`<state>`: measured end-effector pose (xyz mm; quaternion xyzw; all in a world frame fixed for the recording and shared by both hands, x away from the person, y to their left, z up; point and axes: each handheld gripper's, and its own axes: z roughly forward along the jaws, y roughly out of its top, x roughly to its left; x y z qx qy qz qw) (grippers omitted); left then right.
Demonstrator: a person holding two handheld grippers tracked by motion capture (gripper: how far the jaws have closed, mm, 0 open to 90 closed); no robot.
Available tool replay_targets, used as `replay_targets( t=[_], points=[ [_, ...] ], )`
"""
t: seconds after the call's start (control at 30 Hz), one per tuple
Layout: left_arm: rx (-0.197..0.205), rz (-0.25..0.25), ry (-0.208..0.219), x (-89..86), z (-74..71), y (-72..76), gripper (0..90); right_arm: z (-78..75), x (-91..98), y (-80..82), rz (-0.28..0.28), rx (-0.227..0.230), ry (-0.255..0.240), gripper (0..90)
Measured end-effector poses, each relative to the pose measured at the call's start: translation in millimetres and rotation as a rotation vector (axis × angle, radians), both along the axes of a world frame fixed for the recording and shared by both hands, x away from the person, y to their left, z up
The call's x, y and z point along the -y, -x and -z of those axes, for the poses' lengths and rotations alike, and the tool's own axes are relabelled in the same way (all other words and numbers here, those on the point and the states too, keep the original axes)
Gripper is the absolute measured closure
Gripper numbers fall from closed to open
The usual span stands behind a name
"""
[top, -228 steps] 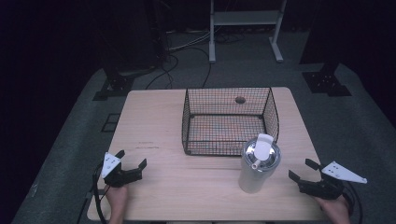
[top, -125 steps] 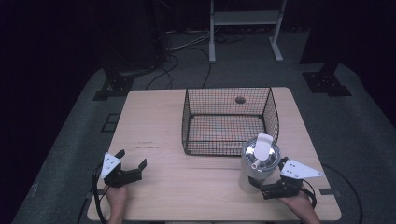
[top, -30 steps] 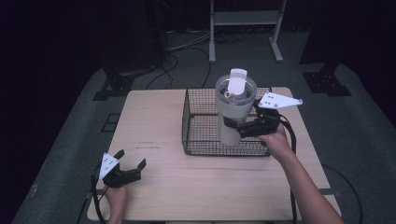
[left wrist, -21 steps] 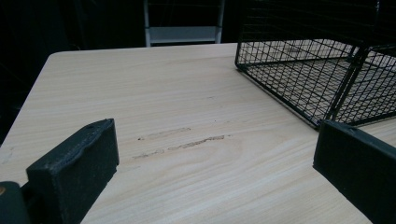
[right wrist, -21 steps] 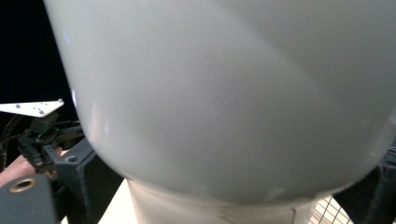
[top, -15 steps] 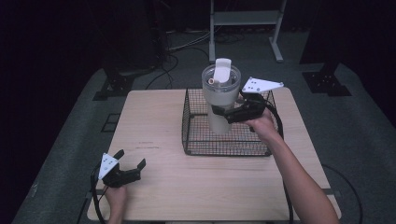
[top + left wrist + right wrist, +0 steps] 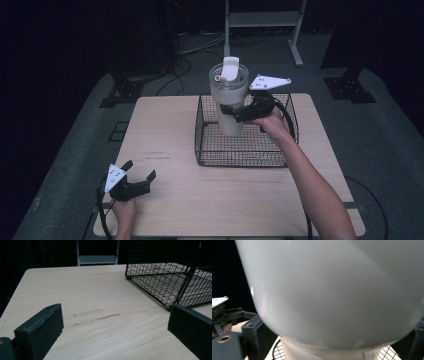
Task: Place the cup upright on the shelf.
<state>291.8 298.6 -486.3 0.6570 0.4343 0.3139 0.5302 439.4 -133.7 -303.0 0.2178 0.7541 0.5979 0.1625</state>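
My right gripper (image 7: 239, 113) is clamped on the white tumbler (image 7: 228, 100), jaws closed against its narrower lower body. Tumbler upright, lid and straw on top, held inside the black wire basket (image 7: 205, 145) toward its far left corner; I cannot tell if its base touches the basket floor. Basket sits on the far right part of the wooden table (image 7: 165, 130). In the right gripper view the tumbler wall (image 7: 332, 295) sits right against the lens. My left gripper (image 7: 138, 177) rests at the near left corner, jaws spread wide, holding nothing, bare tabletop (image 7: 100, 315) between them.
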Motion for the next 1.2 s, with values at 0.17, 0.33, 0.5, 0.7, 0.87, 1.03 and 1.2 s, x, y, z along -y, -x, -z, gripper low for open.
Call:
replay_targets(
  t=[0.17,0.33,0.5,0.7,0.87,1.03,1.2],
  points=[
    [0.003,0.0,0.009,-0.2,0.1,0.3,0.0,7.5,-3.3,-8.0,-0.001,-0.015,0.008,7.5],
    [0.005,0.001,0.01,-0.7,0.1,0.4,0.0,14.8,-5.5,-17.2,0.002,-0.03,0.01,7.5],
    [0.006,0.002,0.014,-1.3,0.0,0.5,0.0,23.9,-4.9,-26.3,-0.002,-0.056,0.001,7.5],
    [0.008,0.004,0.016,-2.1,-0.1,0.6,0.0,37.0,-9.9,-35.6,-0.028,-0.074,0.016,7.5],
    [0.011,0.003,0.022,-2.5,-0.1,0.7,0.0,49.9,-16.3,-44.8,-0.031,-0.096,0.017,7.5],
    [0.013,0.005,0.026,-2.9,-0.1,0.9,0.0,62.4,-20.9,-53.3,-0.045,-0.104,0.028,7.5],
    [0.016,0.005,0.03,-3.0,0.0,0.9,0.0,73.8,-24.2,-60.2,-0.052,-0.119,0.057,7.4]
  ],
)
